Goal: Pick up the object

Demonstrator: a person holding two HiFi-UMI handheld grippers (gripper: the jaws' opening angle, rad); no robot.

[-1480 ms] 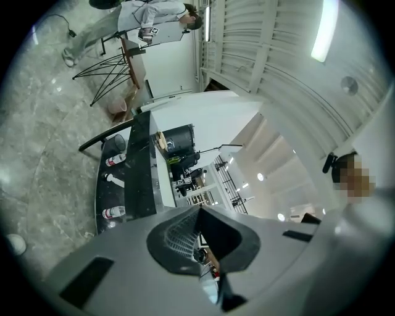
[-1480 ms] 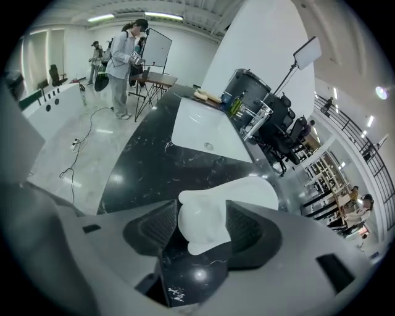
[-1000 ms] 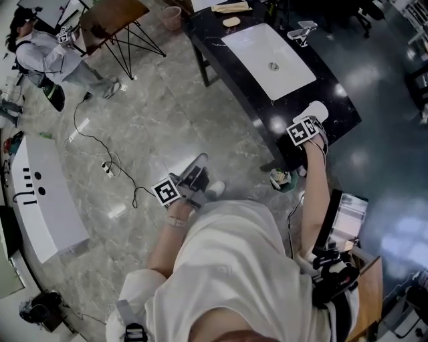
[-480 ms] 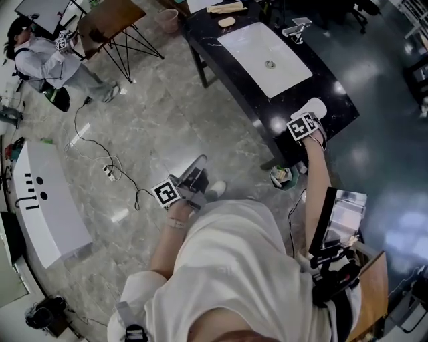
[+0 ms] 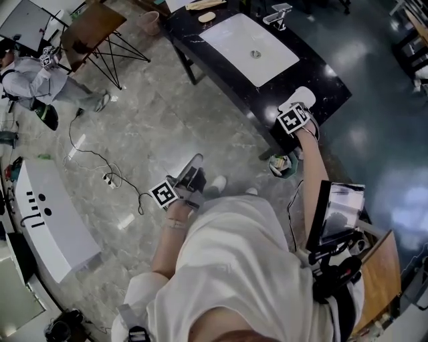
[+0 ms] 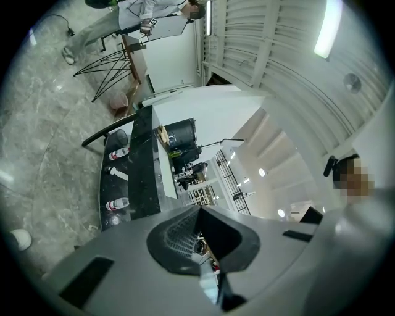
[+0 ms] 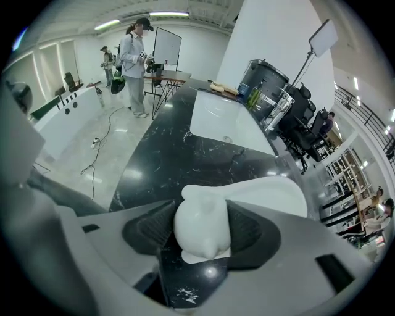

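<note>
The glossy black marble counter [image 7: 173, 154], veined white, holds a flat white rectangular sink [image 7: 225, 123]. At its near end, the right gripper [image 7: 200, 229] presses ribbed dark pads [image 7: 151, 228] on a smooth, rounded white object [image 7: 199, 216] with a broad oval part behind. The left gripper [image 6: 199, 237] hangs over the stone floor [image 6: 37, 154], jaws together, empty. Neither has visibly shifted since a second ago.

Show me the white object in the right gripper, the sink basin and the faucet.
white object [image 7: 199, 229], right gripper view, on its rounded front bulge between the jaws.
sink basin [image 5: 231, 40], head view, on its bare white floor.
faucet [image 5: 278, 15], head view, on its metal body.
</note>
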